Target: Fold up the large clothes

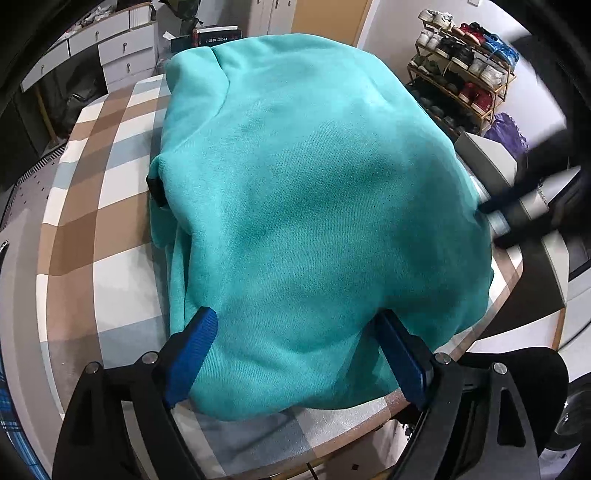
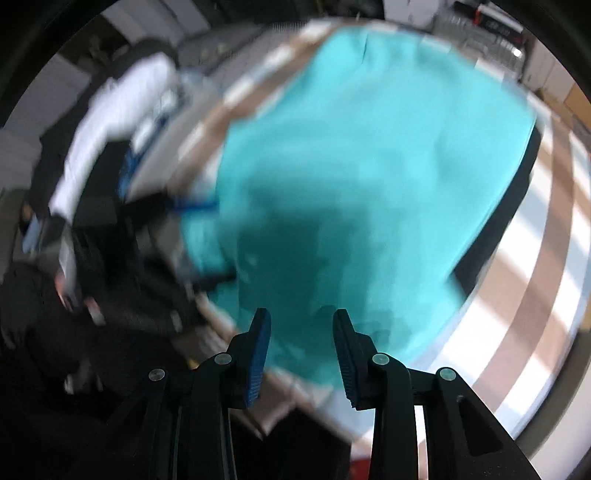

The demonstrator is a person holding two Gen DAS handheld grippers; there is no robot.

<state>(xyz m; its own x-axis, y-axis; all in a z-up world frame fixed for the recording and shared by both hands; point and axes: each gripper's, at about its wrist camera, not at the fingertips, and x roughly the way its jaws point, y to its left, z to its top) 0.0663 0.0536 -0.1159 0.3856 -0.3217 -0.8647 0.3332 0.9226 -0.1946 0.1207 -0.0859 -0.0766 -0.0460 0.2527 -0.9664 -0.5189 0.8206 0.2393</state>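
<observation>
Right now a big turquoise sweatshirt point(image 1: 306, 206) lies in a folded heap on a table covered with a checked cloth point(image 1: 96, 206) of brown, white and pale blue squares, taking up most of the tabletop and reaching its edge on one side. From the left wrist view, the left gripper point(image 1: 295, 325) points steeply down at the near end of the heap with its jaws spread wide; the blue pads point(image 1: 192, 354) stand on either side of a bulge of the fabric, and the cloth sits between them without being pinched. At the far left edge of the garment a small dark tab pokes out from under a fold, though I cannot tell what it is. Beyond the table stand a white chest of drawers point(image 1: 110, 48), a few books point(image 1: 214, 35) and a rack full of shoes point(image 1: 461, 62). The right wrist view is badly smeared. The right gripper point(image 2: 301, 321) hangs over the near edge of the same sweatshirt point(image 2: 369, 166), its jaws partly apart with a clear gap between the ribbed blue pads point(image 2: 258, 354), and nothing is caught in them; the fabric lies below, and I cannot tell whether the tips touch it. To the left in that view is a blurred person in dark clothing.
</observation>
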